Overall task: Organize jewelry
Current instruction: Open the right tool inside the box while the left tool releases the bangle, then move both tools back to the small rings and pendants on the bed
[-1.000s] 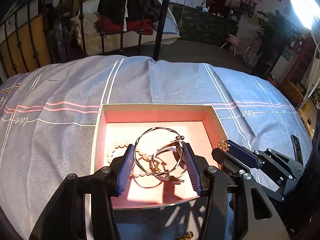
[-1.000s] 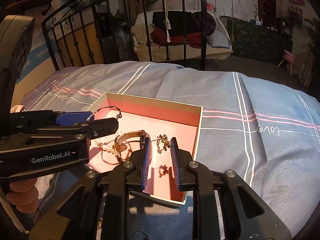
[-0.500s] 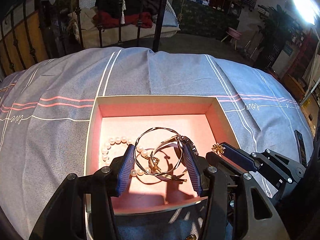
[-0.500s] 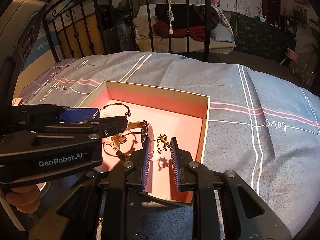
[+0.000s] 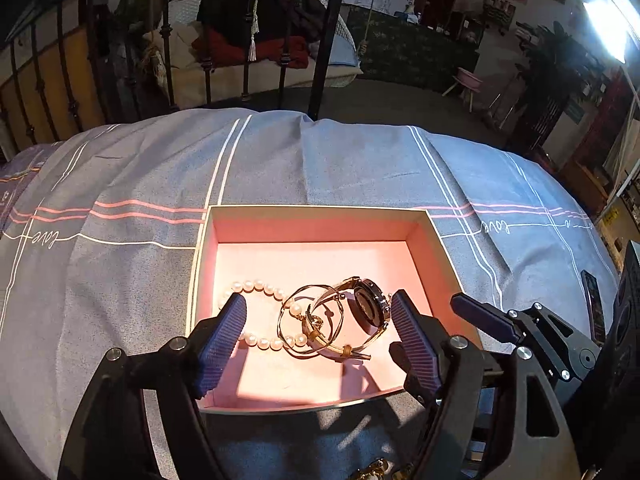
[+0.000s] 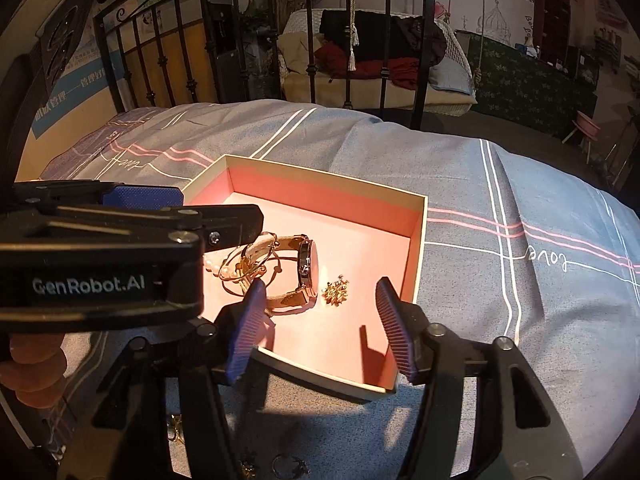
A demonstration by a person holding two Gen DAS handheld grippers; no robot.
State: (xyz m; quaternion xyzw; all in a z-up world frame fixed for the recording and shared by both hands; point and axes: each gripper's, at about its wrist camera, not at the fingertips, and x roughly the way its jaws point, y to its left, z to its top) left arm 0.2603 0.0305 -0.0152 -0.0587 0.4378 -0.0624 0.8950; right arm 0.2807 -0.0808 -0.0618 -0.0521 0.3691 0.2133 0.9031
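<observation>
A shallow box (image 5: 320,213) with a pink lining lies on the bed; it also shows in the right wrist view (image 6: 420,240). Inside lie a pearl bracelet (image 5: 256,286), thin gold bangles (image 5: 310,328), a gold watch (image 5: 370,306) and a small gold brooch (image 6: 336,292). My left gripper (image 5: 320,336) is open and empty just above the bangles and the watch. My right gripper (image 6: 320,316) is open and empty over the box's near edge, with the brooch lying between and beyond its fingers.
The box sits on a grey-blue bedspread (image 5: 340,160) with white and pink stripes. A black iron bed rail (image 6: 312,40) stands behind. Small pieces of jewelry lie on the cover near me (image 6: 292,466), below the box.
Both grippers have opened. The bangles dropped from the left gripper into the box beside the watch. The brooch dropped from the right gripper onto the pink lining.
</observation>
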